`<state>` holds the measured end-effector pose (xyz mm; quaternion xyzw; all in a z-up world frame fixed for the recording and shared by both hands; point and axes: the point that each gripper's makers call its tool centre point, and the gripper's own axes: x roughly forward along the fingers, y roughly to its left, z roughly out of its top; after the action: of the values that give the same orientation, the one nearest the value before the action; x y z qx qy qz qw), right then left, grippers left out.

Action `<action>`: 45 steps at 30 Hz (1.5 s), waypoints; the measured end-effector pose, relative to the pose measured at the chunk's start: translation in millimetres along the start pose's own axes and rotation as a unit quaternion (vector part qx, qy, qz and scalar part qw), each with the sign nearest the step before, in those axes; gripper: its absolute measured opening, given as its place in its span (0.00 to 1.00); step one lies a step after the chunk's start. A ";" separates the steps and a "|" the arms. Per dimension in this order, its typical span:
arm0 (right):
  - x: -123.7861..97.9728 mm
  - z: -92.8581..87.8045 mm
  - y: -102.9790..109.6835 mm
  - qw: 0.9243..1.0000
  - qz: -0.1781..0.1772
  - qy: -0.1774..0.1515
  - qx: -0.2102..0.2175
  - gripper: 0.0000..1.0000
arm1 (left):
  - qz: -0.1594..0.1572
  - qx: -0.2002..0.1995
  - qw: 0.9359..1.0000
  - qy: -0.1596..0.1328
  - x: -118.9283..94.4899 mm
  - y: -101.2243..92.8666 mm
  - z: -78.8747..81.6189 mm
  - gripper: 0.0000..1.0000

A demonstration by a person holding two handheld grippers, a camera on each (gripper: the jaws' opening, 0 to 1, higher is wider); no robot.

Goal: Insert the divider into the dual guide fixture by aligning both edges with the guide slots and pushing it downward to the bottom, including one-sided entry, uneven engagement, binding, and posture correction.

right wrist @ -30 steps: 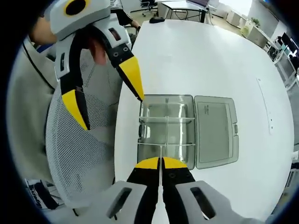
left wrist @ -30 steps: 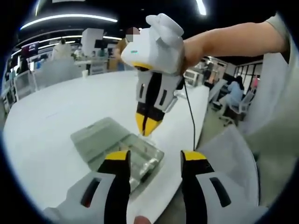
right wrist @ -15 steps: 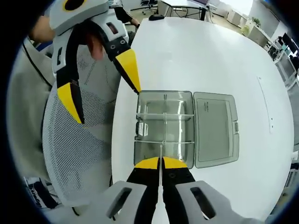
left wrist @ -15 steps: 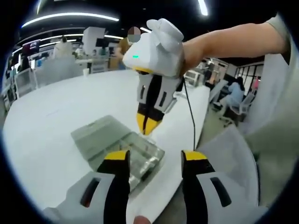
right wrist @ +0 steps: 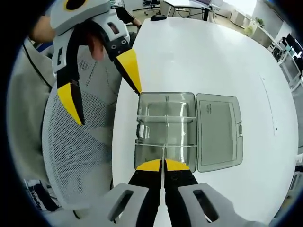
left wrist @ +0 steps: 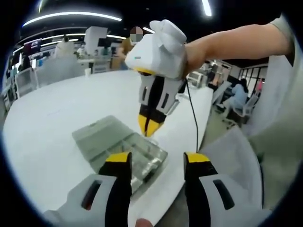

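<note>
Divider is pinched edge-on in the right gripper, fingers closed tight on the thin clear sheet, and it's hanging right over the near end of the clear fixture box that sits on the white desk by its edge. I'd call this the lining-up step: the sheet looks above the box, not seated in any slot yet, though I can't tell if its bottom edge is already touching. Next move probably needs both side edges squared to the guide slots before pushing down, or one side will catch first and bind. The right gripper points steeply down at the box, seen in the left gripper view. The left gripper hovers beside the box's far-left corner, fingers spread wide and holding nothing.
</note>
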<state>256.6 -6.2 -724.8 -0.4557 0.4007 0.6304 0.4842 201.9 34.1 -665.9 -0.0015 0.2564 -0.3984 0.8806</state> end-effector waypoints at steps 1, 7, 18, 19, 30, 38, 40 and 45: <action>0.5 0.3 0.2 1.000 0.001 0.000 -0.001 0.00 | 0.000 0.000 1.000 0.000 -0.1 0.3 -0.1 0.42; 2.3 -0.4 0.2 1.000 0.000 0.002 -0.002 0.00 | 0.001 -0.001 1.000 0.000 -0.7 1.5 0.6 0.42; 5.9 -2.8 -1.4 1.000 0.000 0.005 0.003 0.00 | 0.003 -0.003 1.000 0.001 -3.1 4.0 -0.5 0.42; 5.9 -2.3 -1.9 1.000 -0.001 0.005 0.002 0.00 | 0.003 -0.004 1.000 0.001 -3.0 3.9 -0.1 0.42; 7.9 -2.5 -1.2 1.000 0.004 0.010 0.002 0.00 | 0.002 -0.003 1.000 0.001 -2.9 4.8 0.8 0.41; 7.0 -3.8 0.3 1.000 0.006 0.024 -0.003 0.00 | 0.002 -0.004 1.000 0.000 -2.0 5.0 0.4 0.41; 7.2 -5.6 0.7 0.999 0.007 0.033 -0.005 0.00 | 0.001 -0.005 1.000 0.000 -1.6 4.9 0.5 0.41; 7.4 -6.5 0.5 0.999 0.007 0.041 -0.005 0.00 | 0.001 -0.006 1.000 -0.001 -2.0 4.7 0.2 0.41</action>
<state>256.5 -10.7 -733.6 -0.4810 0.4203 0.6162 0.4607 204.2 38.6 -665.7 -0.0070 0.2576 -0.3956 0.8815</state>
